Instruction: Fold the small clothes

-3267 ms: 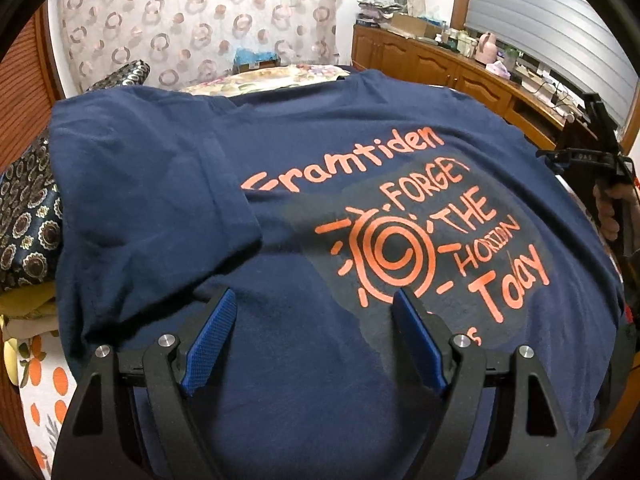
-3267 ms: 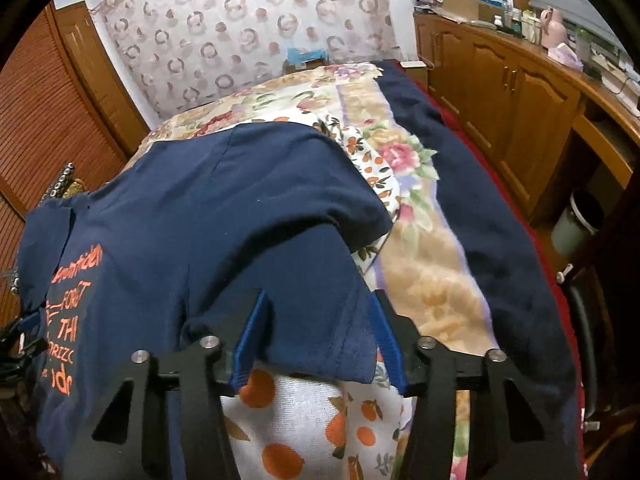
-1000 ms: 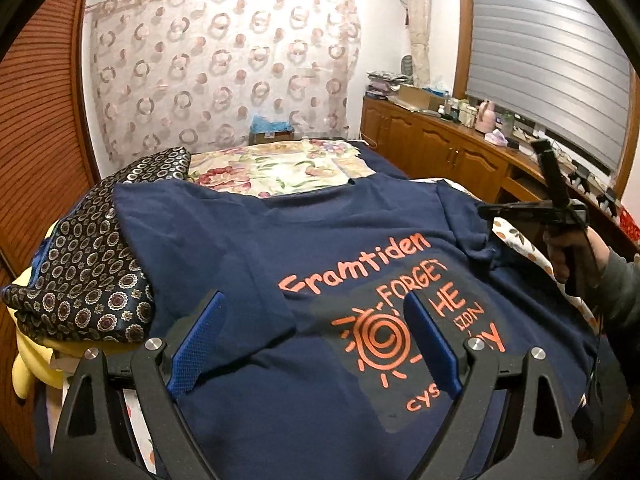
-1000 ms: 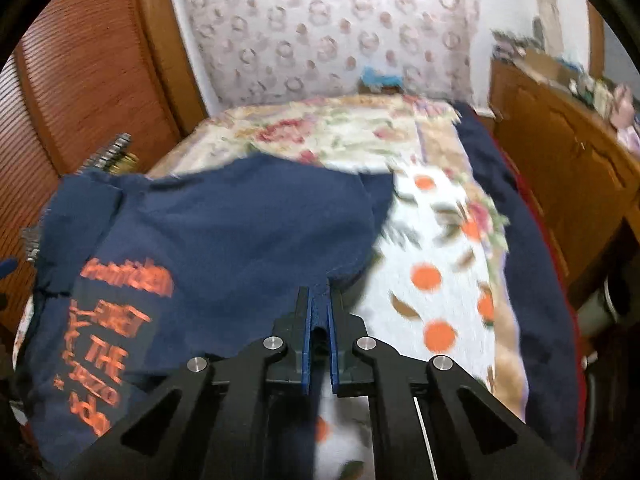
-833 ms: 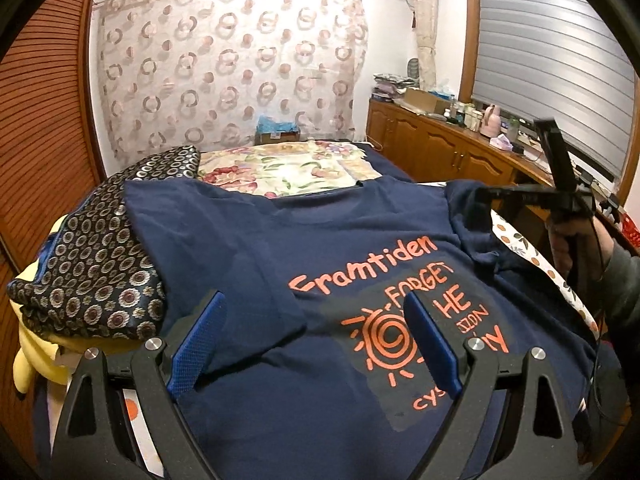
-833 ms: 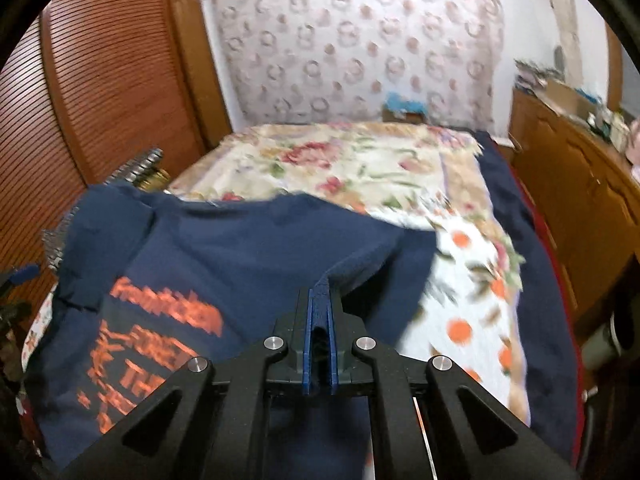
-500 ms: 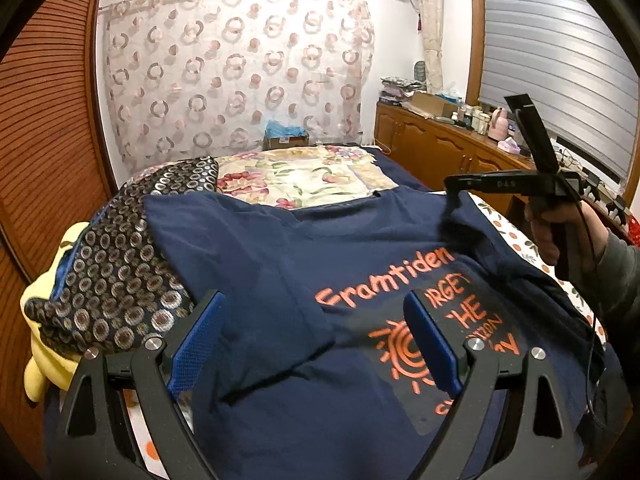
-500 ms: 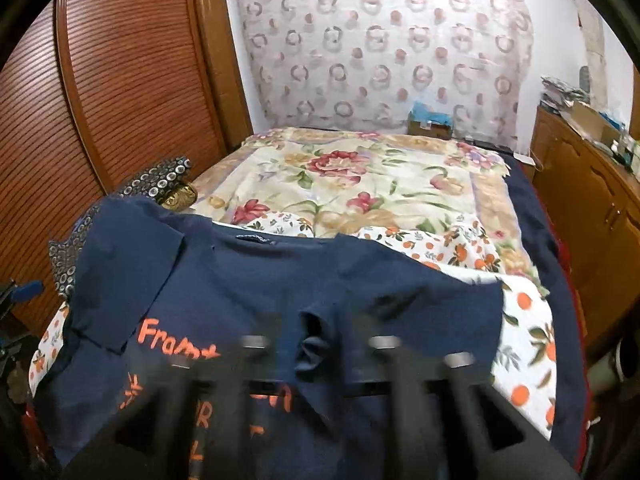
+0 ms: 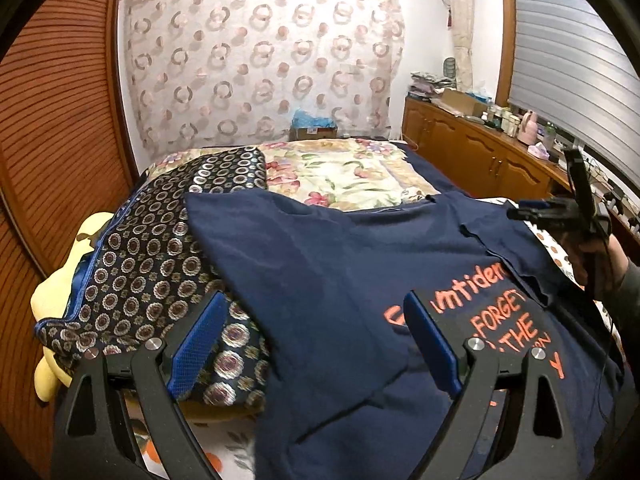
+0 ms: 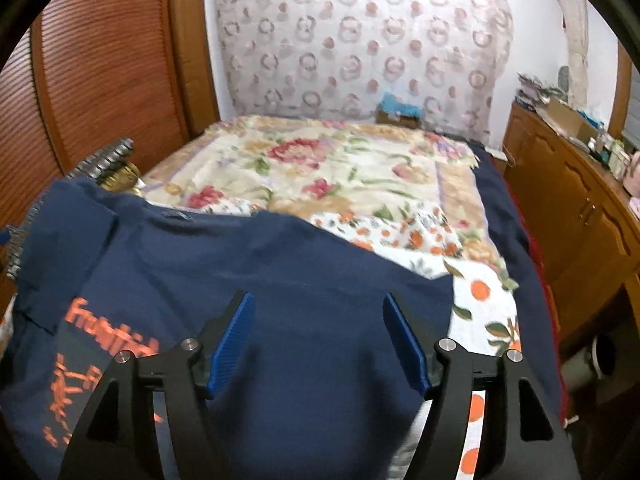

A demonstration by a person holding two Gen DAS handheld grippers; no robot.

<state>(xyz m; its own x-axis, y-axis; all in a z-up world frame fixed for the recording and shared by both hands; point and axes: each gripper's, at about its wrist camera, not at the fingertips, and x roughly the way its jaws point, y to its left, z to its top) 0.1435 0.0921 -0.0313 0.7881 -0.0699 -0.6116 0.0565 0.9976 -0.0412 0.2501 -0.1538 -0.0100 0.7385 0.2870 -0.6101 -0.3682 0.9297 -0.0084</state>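
A navy T-shirt (image 9: pixel 340 280) with orange lettering lies spread on the bed; it also shows in the right wrist view (image 10: pixel 280 292). Its right sleeve (image 9: pixel 496 240) lies folded inward over the chest, covering part of the print. My left gripper (image 9: pixel 316 336) is open and empty, above the shirt's left side. My right gripper (image 10: pixel 320 340) is open and empty, above the shirt's right side; it also shows at the right edge of the left wrist view (image 9: pixel 520 214), held in a hand.
A dark patterned cloth (image 9: pixel 160 260) lies over a yellow cushion (image 9: pixel 52 296) left of the shirt. A floral bedspread (image 10: pixel 340 172) and an orange-print sheet (image 10: pixel 480 300) cover the bed. Wooden cabinets (image 10: pixel 580 232) run along the right; a slatted wooden door (image 10: pixel 100 72) stands on the left.
My right gripper, shut on the right sleeve, carried it inward over the chest, then opened and let it go. My left gripper stayed open and drifted left.
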